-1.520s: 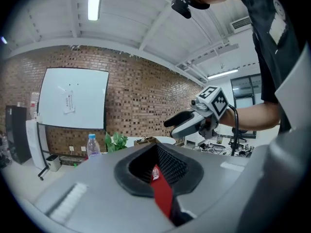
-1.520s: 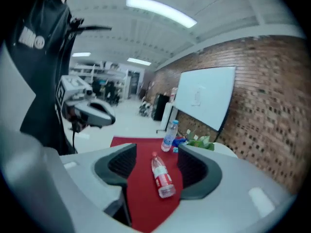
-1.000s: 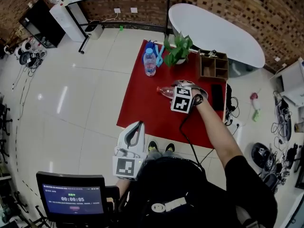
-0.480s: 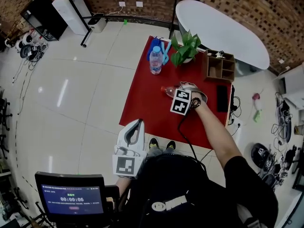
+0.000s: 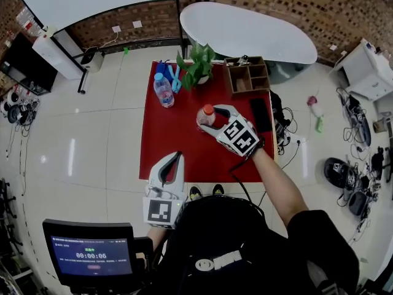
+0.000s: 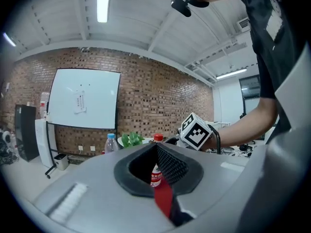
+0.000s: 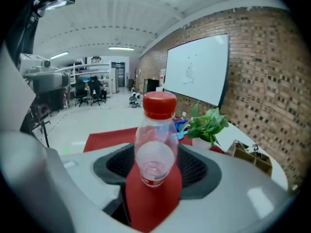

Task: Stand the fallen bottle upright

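Note:
A clear bottle with a red cap stands upright just above the red table, held between the jaws of my right gripper. In the right gripper view the bottle rises cap-up between the grey jaws of that gripper, which are closing on its lower body. My left gripper hovers over the table's near edge, shut and empty. Along the left gripper the bottle's red cap shows beyond the jaw tips.
A second bottle with a blue cap stands upright at the table's far left. A potted plant, a wooden organiser and a black phone line the far and right sides. A white oval table lies behind.
The right gripper has risen and rolled, and the bottle in it went from lying on its side to upright. The left gripper stayed near the table's front edge.

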### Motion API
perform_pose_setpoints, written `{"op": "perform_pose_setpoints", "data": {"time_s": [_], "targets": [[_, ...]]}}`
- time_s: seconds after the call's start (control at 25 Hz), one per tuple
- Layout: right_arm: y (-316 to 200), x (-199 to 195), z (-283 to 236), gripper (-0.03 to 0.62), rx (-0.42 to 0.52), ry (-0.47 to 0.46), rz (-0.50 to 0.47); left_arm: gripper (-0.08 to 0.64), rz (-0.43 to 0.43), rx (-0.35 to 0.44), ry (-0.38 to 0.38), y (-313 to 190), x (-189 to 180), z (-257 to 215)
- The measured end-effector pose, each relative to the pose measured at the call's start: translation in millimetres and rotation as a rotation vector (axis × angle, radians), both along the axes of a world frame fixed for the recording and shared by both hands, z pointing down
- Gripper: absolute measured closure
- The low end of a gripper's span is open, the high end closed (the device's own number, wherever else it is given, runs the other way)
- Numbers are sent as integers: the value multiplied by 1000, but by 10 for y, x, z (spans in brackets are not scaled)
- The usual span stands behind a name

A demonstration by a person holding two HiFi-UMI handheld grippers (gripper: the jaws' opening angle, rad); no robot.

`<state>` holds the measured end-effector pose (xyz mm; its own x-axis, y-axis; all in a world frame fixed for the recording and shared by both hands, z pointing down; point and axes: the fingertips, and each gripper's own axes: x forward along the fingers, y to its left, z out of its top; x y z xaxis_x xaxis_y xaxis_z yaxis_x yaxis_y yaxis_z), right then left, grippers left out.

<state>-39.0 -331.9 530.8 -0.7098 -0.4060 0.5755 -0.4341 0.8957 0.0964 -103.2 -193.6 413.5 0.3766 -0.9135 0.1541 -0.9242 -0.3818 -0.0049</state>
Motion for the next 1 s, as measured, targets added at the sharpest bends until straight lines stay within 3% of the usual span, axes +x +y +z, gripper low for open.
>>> {"op": "perform_pose_setpoints", "data": {"time_s": [0.4, 0.84, 1.0], "targets": [[75, 232, 179, 313, -9, -62, 90, 554, 24, -11, -20, -48, 103, -49], [-55, 145, 272, 310, -39, -65, 82, 554, 20, -4, -17, -85, 114, -78], [-88, 145, 190, 299, -64, -133, 107, 554, 16, 1, -14, -99, 109, -83]]}}
